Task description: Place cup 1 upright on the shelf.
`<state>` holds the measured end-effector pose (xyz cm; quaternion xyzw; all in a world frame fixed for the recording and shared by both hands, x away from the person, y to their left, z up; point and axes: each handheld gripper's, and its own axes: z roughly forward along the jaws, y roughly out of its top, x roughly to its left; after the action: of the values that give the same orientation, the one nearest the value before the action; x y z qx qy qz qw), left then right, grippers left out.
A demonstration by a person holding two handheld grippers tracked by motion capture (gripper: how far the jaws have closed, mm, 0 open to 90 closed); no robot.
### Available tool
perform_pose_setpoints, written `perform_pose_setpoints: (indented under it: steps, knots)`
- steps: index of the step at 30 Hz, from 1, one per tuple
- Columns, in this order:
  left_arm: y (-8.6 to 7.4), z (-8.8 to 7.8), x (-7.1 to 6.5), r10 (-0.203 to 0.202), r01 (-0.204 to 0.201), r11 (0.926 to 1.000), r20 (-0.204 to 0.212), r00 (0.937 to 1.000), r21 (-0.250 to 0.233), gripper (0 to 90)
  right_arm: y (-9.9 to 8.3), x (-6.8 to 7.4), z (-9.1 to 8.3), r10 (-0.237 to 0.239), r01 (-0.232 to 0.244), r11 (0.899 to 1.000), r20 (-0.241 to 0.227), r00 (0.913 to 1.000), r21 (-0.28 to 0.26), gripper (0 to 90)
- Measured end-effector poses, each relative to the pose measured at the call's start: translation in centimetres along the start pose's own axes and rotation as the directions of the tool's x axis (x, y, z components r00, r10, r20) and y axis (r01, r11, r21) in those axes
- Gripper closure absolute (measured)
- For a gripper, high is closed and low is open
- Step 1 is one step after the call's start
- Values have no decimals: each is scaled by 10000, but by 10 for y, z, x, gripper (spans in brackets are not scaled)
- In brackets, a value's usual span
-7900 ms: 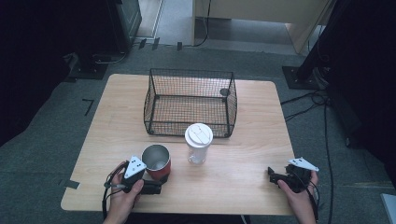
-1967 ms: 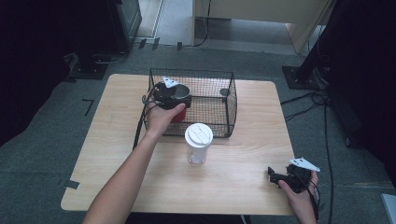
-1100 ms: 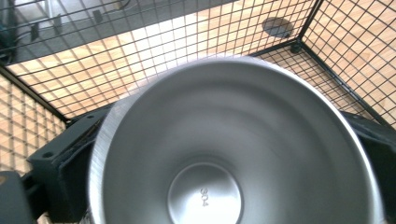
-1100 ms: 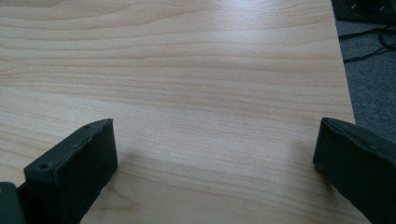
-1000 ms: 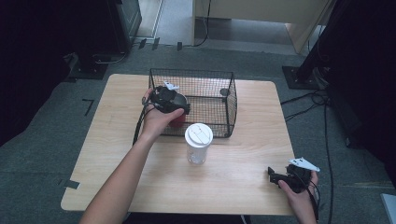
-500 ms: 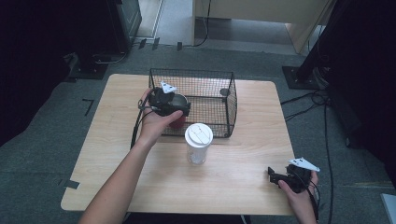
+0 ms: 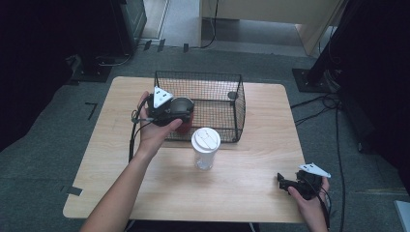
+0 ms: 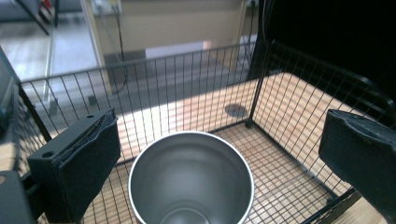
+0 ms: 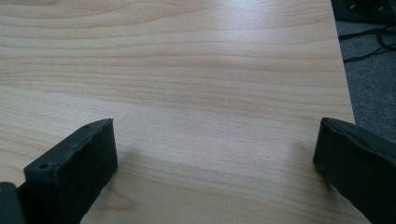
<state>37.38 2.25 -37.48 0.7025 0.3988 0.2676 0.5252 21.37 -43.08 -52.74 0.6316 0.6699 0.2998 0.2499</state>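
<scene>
I had the left claw [image 7: 175, 110] at the near left corner of the wire basket [image 7: 238, 104], with its jaws spread wide on either side of the steel cup [image 8: 191, 179]. Neither jaw touched the cup; in the left claw's own view there was clear space between each black pad and the rim. From above, the cup [image 7: 183, 107] appeared to sit just inside the basket's near left corner, its red body showing below the claw, though I could not tell for certain whether it rested flat on the basket floor.

The right claw [image 7: 289, 183] sat idle, jaws wide and holding nothing, low over the surface [image 7: 251, 193] at the near right edge.

My worry was the withdrawal. The basket wires ran close beside the left jaw, and I judged that pulling back at an angle could hook a jaw on the rim and drag the basket, or clip the cup and tip it over. A straight lift upward looked safest to me.

The clear tumbler with a white lid [image 7: 205, 147] stood just in front of the basket, near my left forearm. A careless sweep of that arm toward me could have knocked it over.
</scene>
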Motion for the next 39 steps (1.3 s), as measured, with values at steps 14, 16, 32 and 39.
perform_pose_setpoints:
  steps: [14,16,32,39]
  knots:
    - [-19,-46,12,-70,41,9955,-305,9995,-947,0,0,0,0,-2,1,10000,40,10000,34,0]
    - [-26,-54,12,-95,65,9952,-305,9995,-978,0,0,1,0,-6,6,10000,46,10000,37,0]
    - [-59,-88,23,-384,329,9947,-553,9977,-973,0,0,1,0,-44,43,10000,53,10000,41,0]
    - [-78,-103,32,-339,275,9969,-864,9957,-742,0,0,1,0,-69,68,10000,94,9999,54,0]
